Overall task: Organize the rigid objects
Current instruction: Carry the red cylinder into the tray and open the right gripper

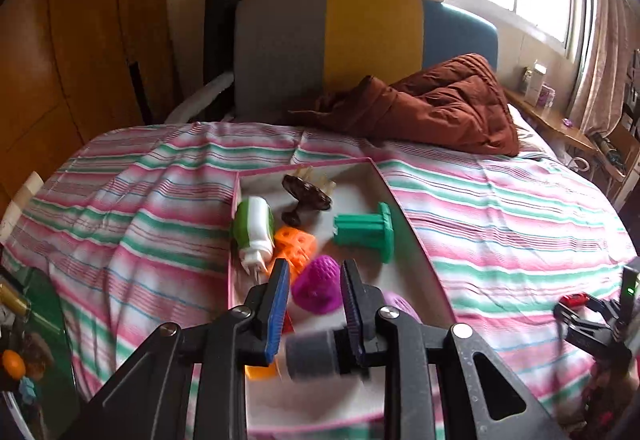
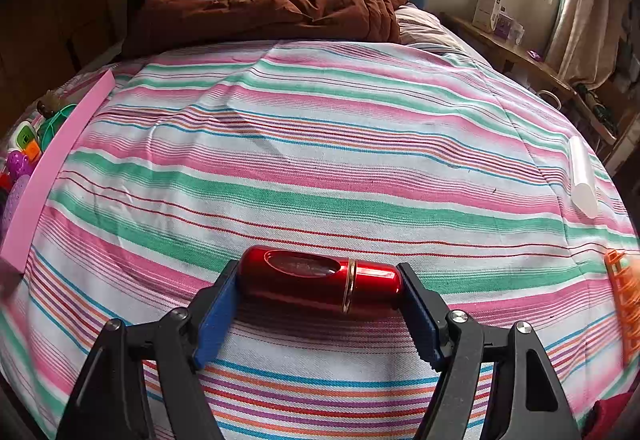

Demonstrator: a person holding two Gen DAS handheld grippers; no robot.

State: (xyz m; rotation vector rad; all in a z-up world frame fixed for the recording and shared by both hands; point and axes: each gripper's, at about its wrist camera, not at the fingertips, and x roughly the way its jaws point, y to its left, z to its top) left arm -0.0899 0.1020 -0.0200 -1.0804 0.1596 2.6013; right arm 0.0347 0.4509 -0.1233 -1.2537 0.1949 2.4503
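Observation:
A pink-rimmed white box (image 1: 416, 240) lies on the striped bed and holds several toys: a green spool (image 1: 366, 230), an orange holed block (image 1: 296, 242), a magenta strawberry shape (image 1: 318, 286), a green-and-white plug (image 1: 254, 226) and a dark brown piece (image 1: 306, 196). My left gripper (image 1: 314, 304) hovers over the box's near end, its jaws apart; a grey cylinder (image 1: 314, 356) sits between the finger bases, blurred. My right gripper (image 2: 320, 280) is shut on a red metallic cylinder (image 2: 316, 278), held sideways just above the bedspread. It shows at the right of the left wrist view (image 1: 576, 300).
A brown quilt (image 2: 280, 8) is heaped by the headboard. A white tube (image 2: 582, 176) and an orange lattice piece (image 2: 624, 300) lie at the bed's right edge. The box's pink wall (image 2: 52, 164) is at the left. A wooden shelf (image 2: 516, 52) runs under the window.

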